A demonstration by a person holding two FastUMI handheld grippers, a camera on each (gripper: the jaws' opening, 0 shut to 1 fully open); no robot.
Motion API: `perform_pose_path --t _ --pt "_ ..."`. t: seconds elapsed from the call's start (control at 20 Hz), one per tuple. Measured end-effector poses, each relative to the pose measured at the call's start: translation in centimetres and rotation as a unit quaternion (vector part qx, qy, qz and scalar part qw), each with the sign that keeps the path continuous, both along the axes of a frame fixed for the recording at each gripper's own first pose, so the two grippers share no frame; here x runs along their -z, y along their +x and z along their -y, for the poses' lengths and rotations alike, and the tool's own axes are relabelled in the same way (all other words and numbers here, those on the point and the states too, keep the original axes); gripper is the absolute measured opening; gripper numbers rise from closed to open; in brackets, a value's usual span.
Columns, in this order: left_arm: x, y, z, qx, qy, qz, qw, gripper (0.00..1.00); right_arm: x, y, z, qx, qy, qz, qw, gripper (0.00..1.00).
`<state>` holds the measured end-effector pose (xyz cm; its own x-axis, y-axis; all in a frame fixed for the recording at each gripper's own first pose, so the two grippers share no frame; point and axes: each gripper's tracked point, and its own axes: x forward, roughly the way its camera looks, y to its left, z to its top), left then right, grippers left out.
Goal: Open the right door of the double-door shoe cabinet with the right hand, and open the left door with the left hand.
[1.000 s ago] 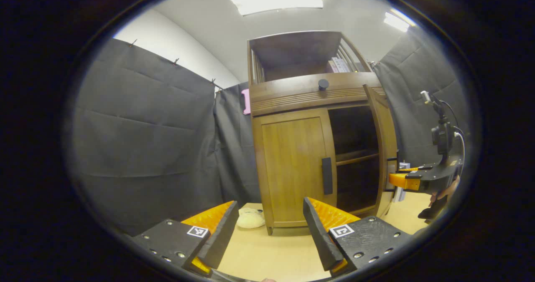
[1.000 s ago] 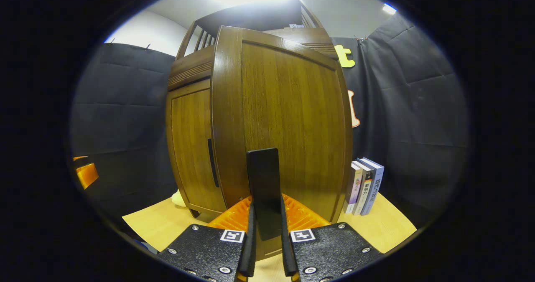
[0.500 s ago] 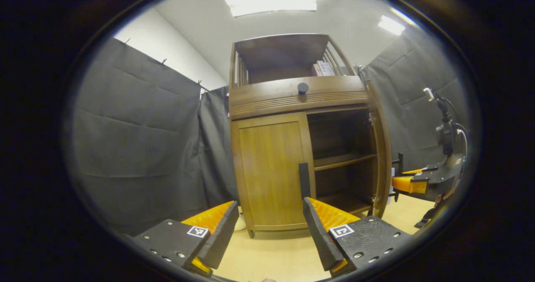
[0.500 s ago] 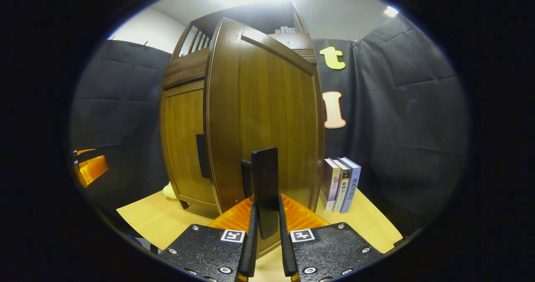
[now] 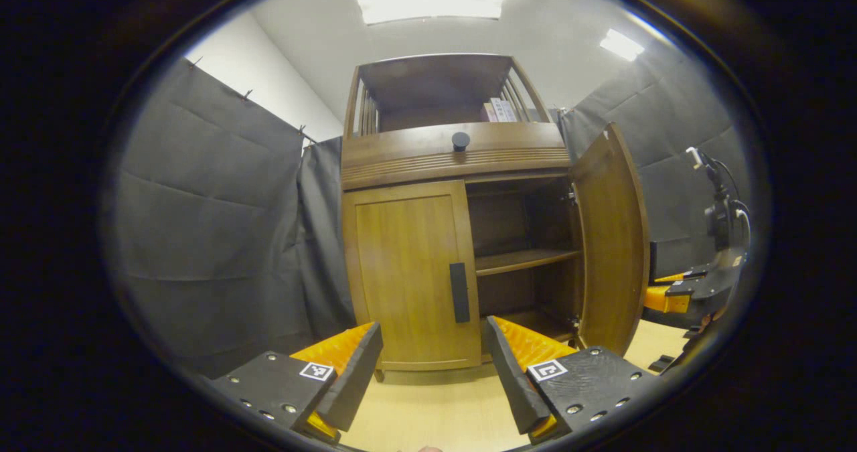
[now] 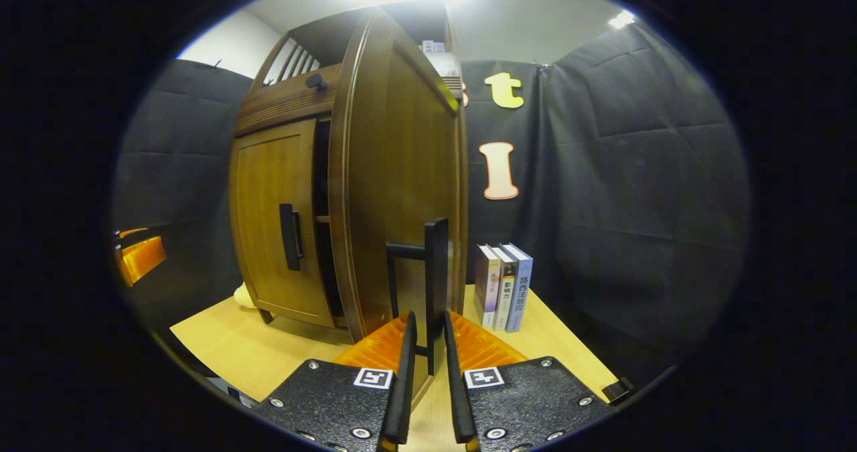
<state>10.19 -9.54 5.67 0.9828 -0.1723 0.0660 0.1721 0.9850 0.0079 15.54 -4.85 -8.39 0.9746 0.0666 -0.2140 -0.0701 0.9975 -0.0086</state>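
Observation:
The brown wooden shoe cabinet (image 5: 455, 161) stands on a light table. Its left door (image 5: 402, 278) is closed, with a black bar handle (image 5: 459, 292). My left gripper (image 5: 432, 371) is open a short way in front of that door, nothing between its fingers. The right door (image 5: 612, 238) stands swung wide, baring a shelf (image 5: 522, 260) inside. In the right gripper view my right gripper (image 6: 426, 358) is shut on the right door's black handle (image 6: 438, 284), with the door (image 6: 402, 191) seen nearly edge-on. It also appears beside that door as the right gripper (image 5: 669, 298).
Three books (image 6: 503, 294) stand upright on the table (image 6: 241, 345) just right of the cabinet. A pale soft object (image 6: 244, 296) lies at the cabinet's left foot. The left gripper (image 6: 137, 261) shows at the far left. More books (image 5: 499, 110) sit on the top shelf.
The right door has swung much farther open, pulled by my right gripper on its handle. My left gripper has shifted so the left door's handle now lies between its fingers' line.

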Motion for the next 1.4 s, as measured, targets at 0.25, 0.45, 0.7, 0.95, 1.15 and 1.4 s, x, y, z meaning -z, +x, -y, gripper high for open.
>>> perform_pose_path --t 0.25,0.45,0.7,0.95,1.15,1.4 --pt "0.1 0.0 0.5 0.017 -0.002 -0.002 1.0 0.85 0.0 -0.5 3.4 0.041 0.008 -0.002 0.999 0.19" --pt "0.6 1.0 2.1 0.035 -0.009 -0.003 0.999 0.92 -0.5 -1.1 6.4 0.083 0.01 0.003 0.996 0.18" --pt "0.9 2.7 2.8 0.049 -0.017 -0.004 0.999 0.92 -1.3 -2.3 10.2 0.14 0.007 0.013 0.99 0.18" --pt "0.4 5.6 2.9 0.053 -0.023 0.001 0.998 0.86 -3.3 -3.9 10.0 0.141 0.0 0.037 0.989 0.12" --pt "-0.6 9.4 2.8 0.05 -0.031 0.005 0.998 0.92 -5.0 -5.5 8.6 0.125 -0.029 0.06 0.99 0.56" --pt "0.0 14.0 2.9 0.048 -0.049 -0.008 0.998 0.89 -5.4 -7.1 6.8 0.114 -0.033 0.063 0.991 0.92"
